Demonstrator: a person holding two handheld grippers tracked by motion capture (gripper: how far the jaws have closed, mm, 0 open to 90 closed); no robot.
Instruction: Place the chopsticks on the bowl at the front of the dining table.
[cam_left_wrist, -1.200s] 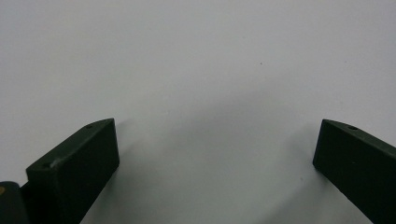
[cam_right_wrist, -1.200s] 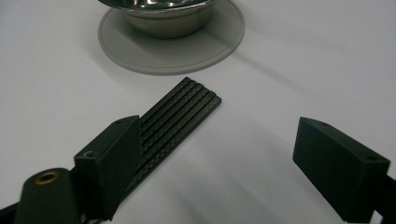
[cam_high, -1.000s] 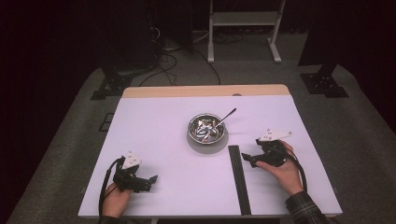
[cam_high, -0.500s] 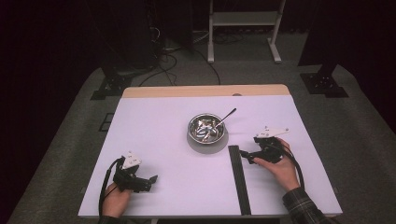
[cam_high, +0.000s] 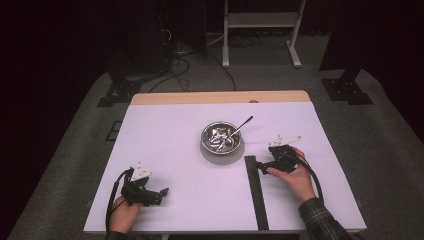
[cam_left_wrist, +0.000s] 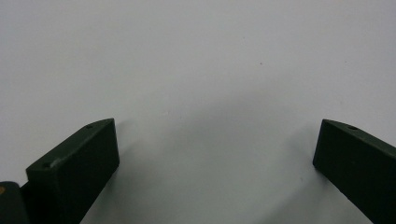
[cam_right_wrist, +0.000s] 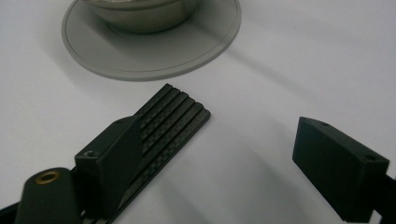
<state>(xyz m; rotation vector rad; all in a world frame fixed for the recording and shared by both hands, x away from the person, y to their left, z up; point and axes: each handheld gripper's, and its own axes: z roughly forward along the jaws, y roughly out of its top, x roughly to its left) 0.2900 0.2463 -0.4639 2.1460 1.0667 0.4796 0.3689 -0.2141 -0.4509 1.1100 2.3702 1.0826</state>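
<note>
Steel bowl (cam_high: 220, 138) with a spoon (cam_high: 241, 125) sat mid-desk; the right gripper (cam_right_wrist: 217, 154), jaws spread, hovered at the black strip's (cam_high: 255, 190) far end; the left gripper (cam_left_wrist: 215, 154), also spread, rested near the front-left corner; closing crookedly might skid the strip into the bowl.

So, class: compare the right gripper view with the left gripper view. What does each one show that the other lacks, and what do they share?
The right gripper view alone has the black ribbed strip, the grey disc and the metal bowl standing on that disc. The left gripper view adds no object of its own, just bare tabletop. Both show the white table and a gripper with jaws wide apart: left gripper, right gripper.
</note>
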